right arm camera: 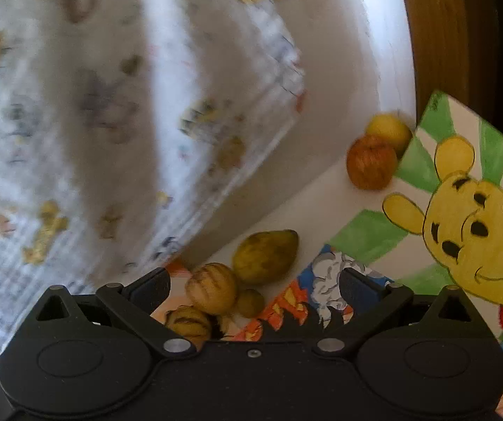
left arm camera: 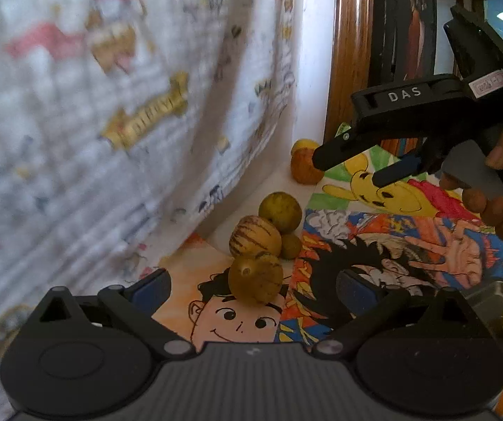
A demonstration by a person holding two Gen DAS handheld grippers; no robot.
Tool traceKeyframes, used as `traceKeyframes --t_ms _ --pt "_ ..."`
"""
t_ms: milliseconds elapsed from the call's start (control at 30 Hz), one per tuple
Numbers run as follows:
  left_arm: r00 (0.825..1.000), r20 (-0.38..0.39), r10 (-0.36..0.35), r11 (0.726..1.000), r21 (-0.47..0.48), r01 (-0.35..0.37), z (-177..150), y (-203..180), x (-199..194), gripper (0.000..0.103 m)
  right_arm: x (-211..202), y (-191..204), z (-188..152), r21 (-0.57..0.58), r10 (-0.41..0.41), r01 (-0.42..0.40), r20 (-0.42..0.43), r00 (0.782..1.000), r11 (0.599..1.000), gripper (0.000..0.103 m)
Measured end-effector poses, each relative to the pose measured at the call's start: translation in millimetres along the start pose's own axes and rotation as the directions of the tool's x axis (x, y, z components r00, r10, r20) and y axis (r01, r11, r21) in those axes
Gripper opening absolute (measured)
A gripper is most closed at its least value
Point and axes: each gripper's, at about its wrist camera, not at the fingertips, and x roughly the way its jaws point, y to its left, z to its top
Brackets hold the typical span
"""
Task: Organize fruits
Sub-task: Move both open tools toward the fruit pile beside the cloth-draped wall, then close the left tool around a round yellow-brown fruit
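Fruit sorting looks barely begun: across the cartoon-printed tabletop, blurred patterned white cloth fills the upper left, and both the left gripper and right gripper are spread wide, empty. Centre frame, two striped yellow-brown round fruits touch a green-yellow lemon-shaped fruit. A red apple lies apart at upper right.

Curtain crowds fruit cluster leftward (right side open).
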Motion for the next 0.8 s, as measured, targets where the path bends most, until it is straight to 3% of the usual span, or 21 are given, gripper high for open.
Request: traceKeyframes --t_ms 200,433,800 --pt "1.000 -0.018 -0.003 1.000 -0.024 0.003 -3.7 3.5 27.7 0.103 33.3 -16.5 3.9 0.093 0.018 -0.017 -0.011 1.000 0.996 0.101" --pt "1.000 -0.012 -0.001 0.997 -0.071 0.000 -6.4 8.8 44.4 0.102 63.4 -18.4 5.9 0.152 0.018 -0.013 -0.033 0.999 0.988 0.092" --pt "0.999 -0.039 -0.023 0.996 -0.093 0.020 -5.4 4.5 62.8 0.081 88.2 -11.0 2.0 0.181 0.007 0.002 -0.050 0.999 0.984 0.078"
